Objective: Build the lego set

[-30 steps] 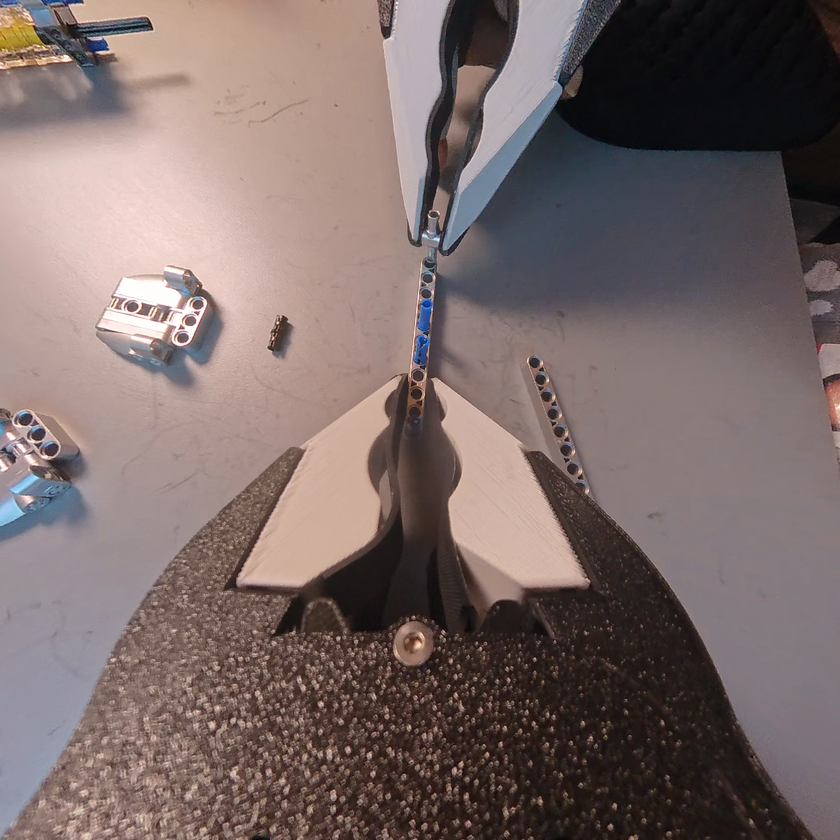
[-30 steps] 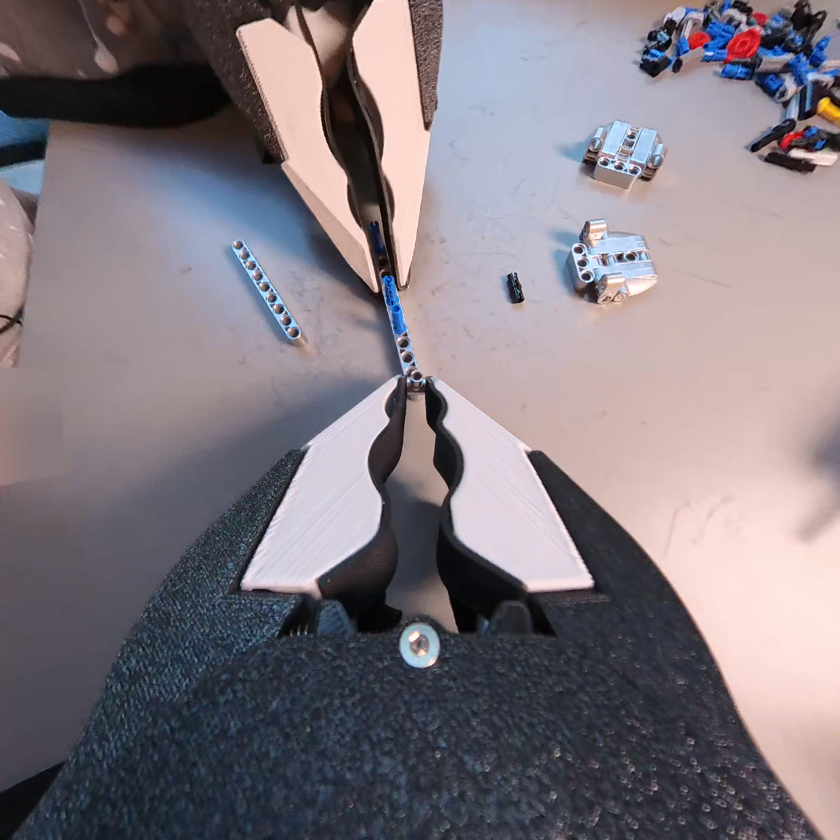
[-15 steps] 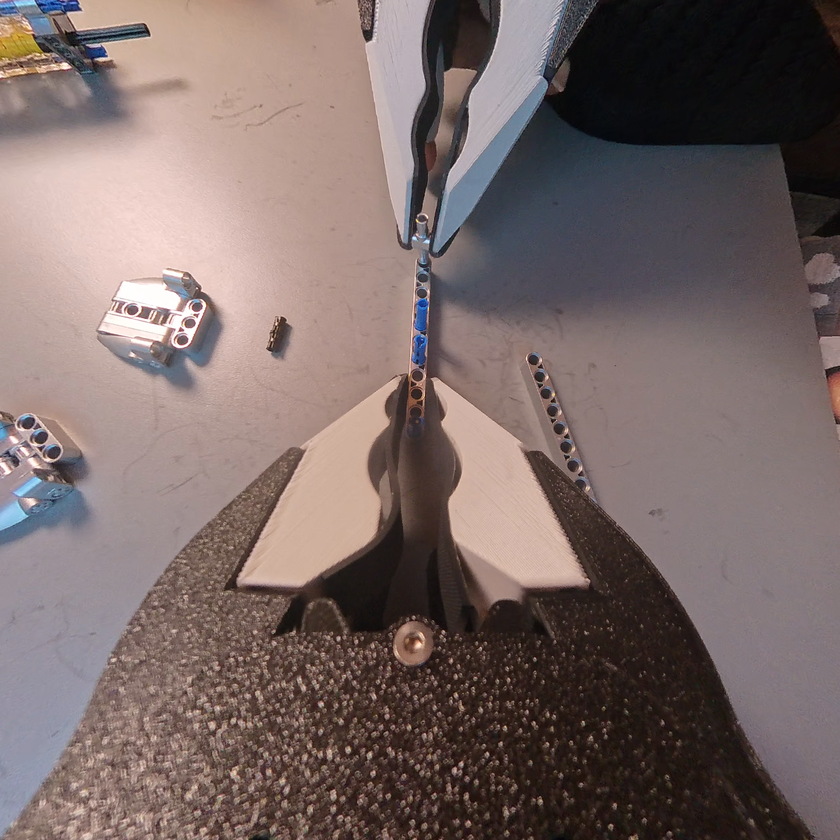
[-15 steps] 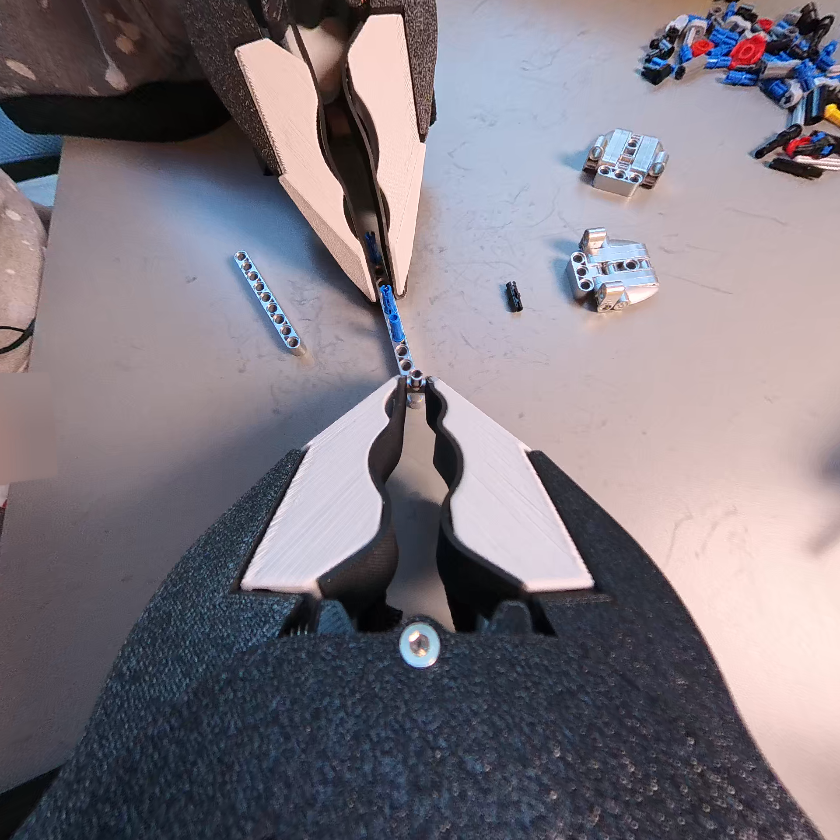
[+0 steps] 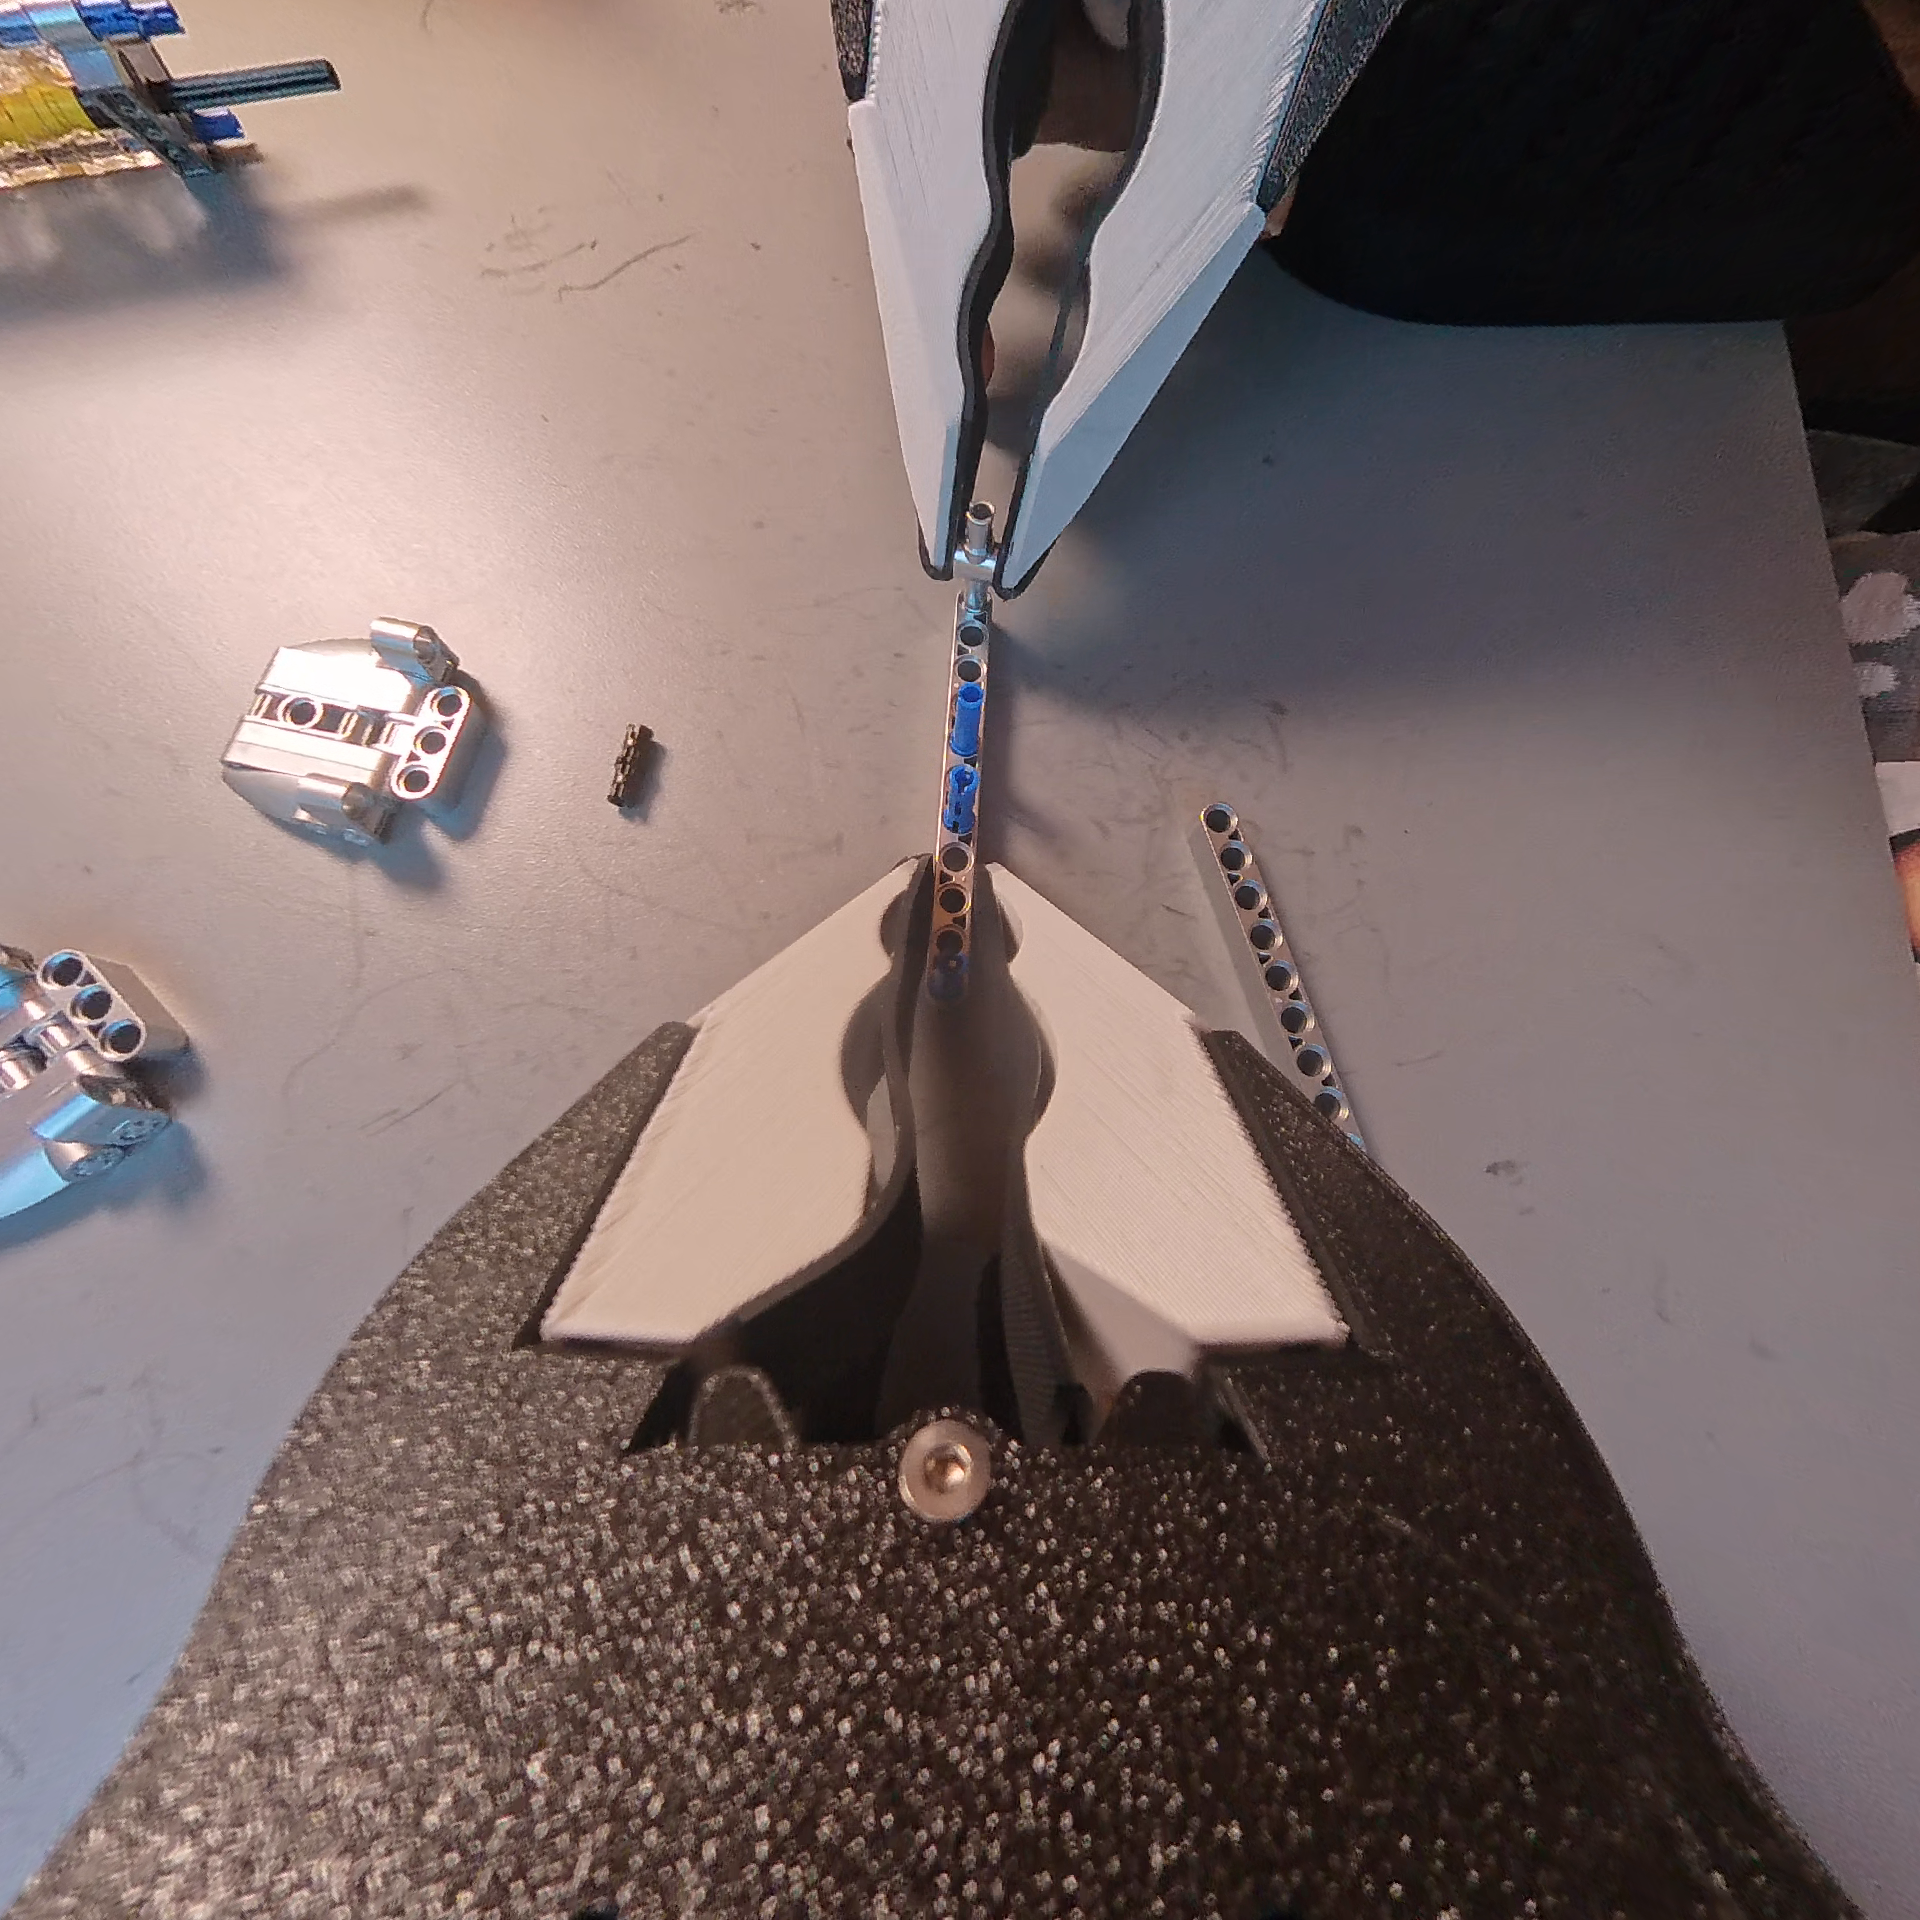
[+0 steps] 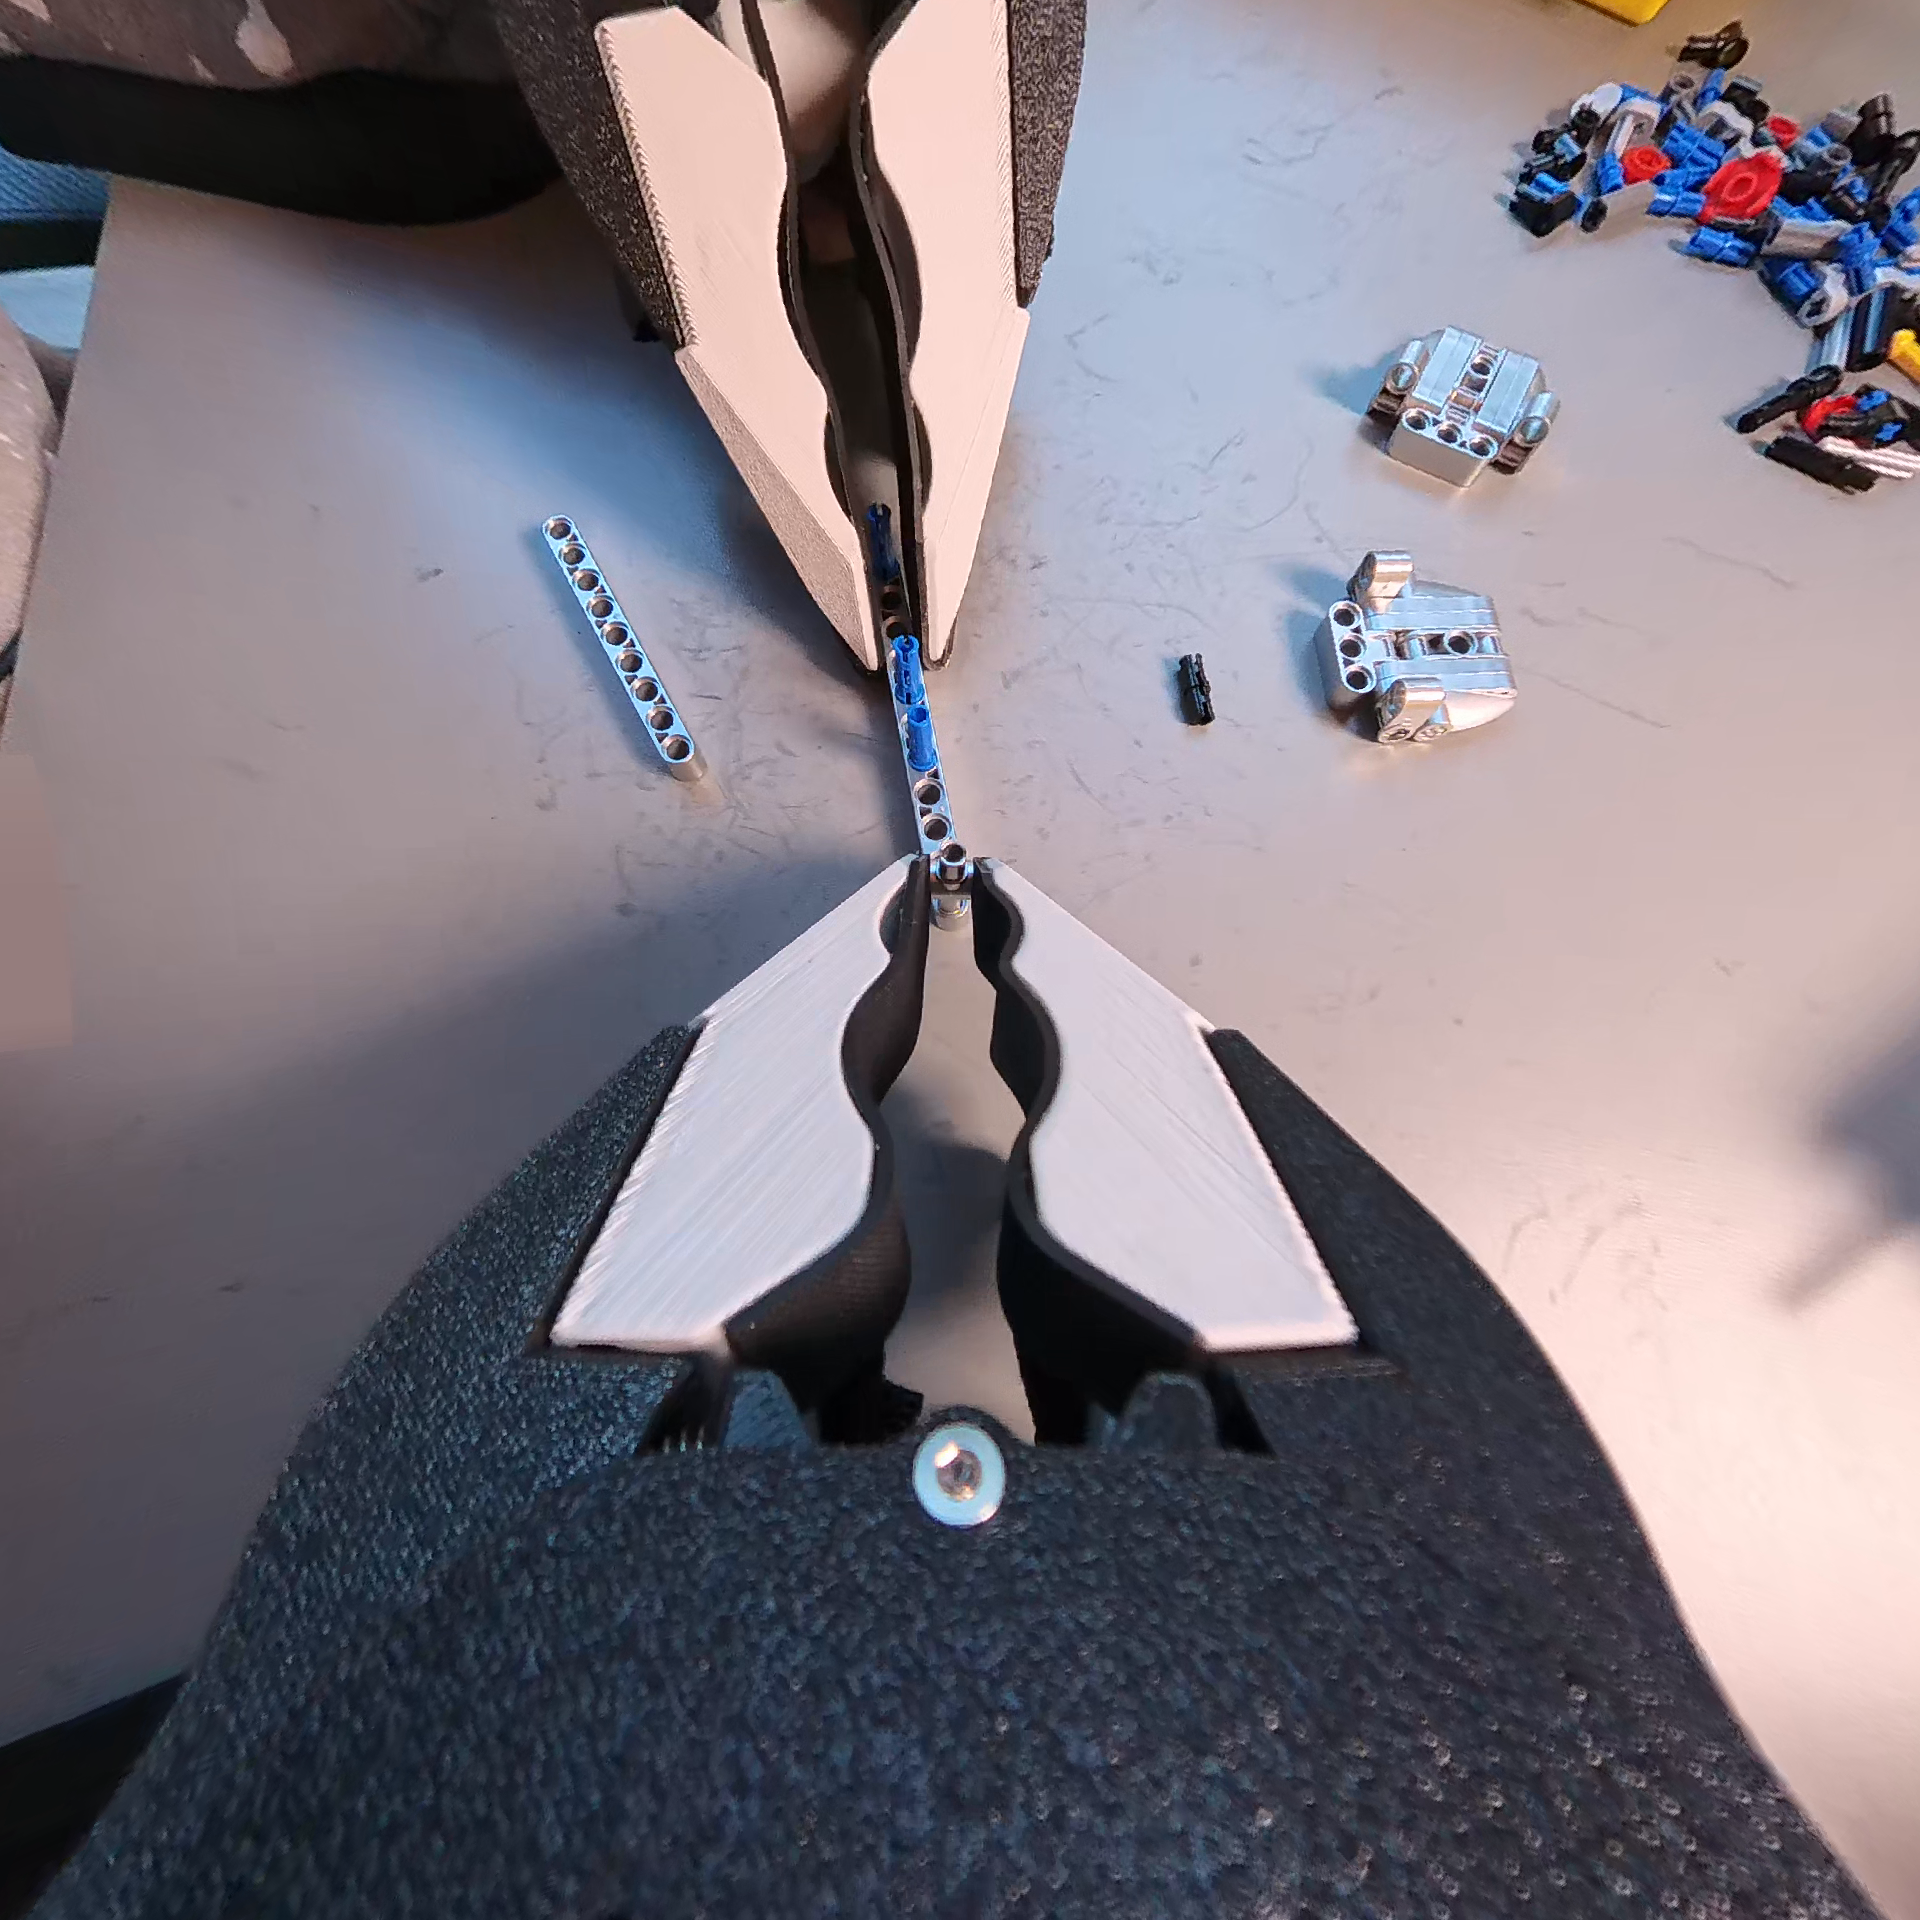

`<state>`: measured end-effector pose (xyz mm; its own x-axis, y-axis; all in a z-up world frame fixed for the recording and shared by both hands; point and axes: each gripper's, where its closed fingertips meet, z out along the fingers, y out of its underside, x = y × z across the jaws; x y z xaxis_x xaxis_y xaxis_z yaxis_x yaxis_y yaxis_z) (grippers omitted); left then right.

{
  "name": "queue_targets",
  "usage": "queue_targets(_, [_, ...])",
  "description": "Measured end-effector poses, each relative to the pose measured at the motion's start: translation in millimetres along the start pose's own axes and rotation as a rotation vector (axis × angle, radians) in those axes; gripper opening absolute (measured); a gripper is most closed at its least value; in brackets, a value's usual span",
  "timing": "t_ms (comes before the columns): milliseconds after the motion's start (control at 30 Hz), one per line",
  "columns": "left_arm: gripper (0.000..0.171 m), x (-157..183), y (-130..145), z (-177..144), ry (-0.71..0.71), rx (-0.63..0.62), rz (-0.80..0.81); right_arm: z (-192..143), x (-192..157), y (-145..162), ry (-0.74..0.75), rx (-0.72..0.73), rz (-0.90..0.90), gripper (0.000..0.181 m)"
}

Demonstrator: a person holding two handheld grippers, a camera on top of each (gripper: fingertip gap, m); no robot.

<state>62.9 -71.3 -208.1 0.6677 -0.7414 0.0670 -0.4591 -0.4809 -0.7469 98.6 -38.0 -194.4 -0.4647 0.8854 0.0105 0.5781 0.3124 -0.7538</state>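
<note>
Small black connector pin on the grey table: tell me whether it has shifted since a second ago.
No. The small black connector pin lies the same gap right of the silver panel piece.

Glossy silver plastic beam (image 5: 961, 769) — ridged matt white claw fingers (image 5: 758, 1132), grainy black housing — scuffed matt table (image 5: 520, 436).

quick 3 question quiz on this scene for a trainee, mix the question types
1. True or false: the left gripper is shut on the silver beam with holes.
2. What does the right gripper pinch? A) the black pin B) a small silver connector at the beam's end C) a grey panel piece
3. Fill in: a second silver beam lies flat on the ____.

Key: 1 true; 2 B; 3 table
</note>
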Motion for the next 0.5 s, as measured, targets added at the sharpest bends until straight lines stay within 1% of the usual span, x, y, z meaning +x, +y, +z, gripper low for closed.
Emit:
queue_targets(133, [0.005,0,0,0,0.001,-0.001,-0.002,0,-1,0,0.003,-0.013,-0.046,0.006])
queue_targets(267, [0.005,-1,2,-2,0.012,0.001,-0.002,1,-5,-1,0.0,0.008,-0.067,0.006])
queue_targets(300, [0.005,-1,2,-2,0.008,-0.001,0.002,0,-4,0,0.0,0.003,-0.068,0.006])
queue_targets(333, [0.005,-3,3,-3,-0.001,-0.003,0.004,0,1,12,0.021,-0.057,-0.094,0.005])
queue_targets(367, [0.005,-4,3,-3,-0.006,0.0,-0.001,0,1,16,0.028,-0.072,-0.138,0.005])
queue_targets(400, [0.004,-4,3,-3,-0.006,-0.001,-0.001,0,-5,13,0.001,-0.063,-0.112,0.005])
queue_targets(433, [0.005,-4,3,-3,-0.012,-0.005,0.021,2,-16,-1,-0.035,0.008,-0.091,0.005])
queue_targets(467, [0.005,-3,3,-3,-0.016,-0.005,0.036,6,-24,-9,-0.048,0.023,-0.106,0.006])
queue_targets(500, [0.005,-3,3,-3,-0.014,-0.003,0.034,9,-23,-10,-0.03,-0.007,-0.128,0.006])
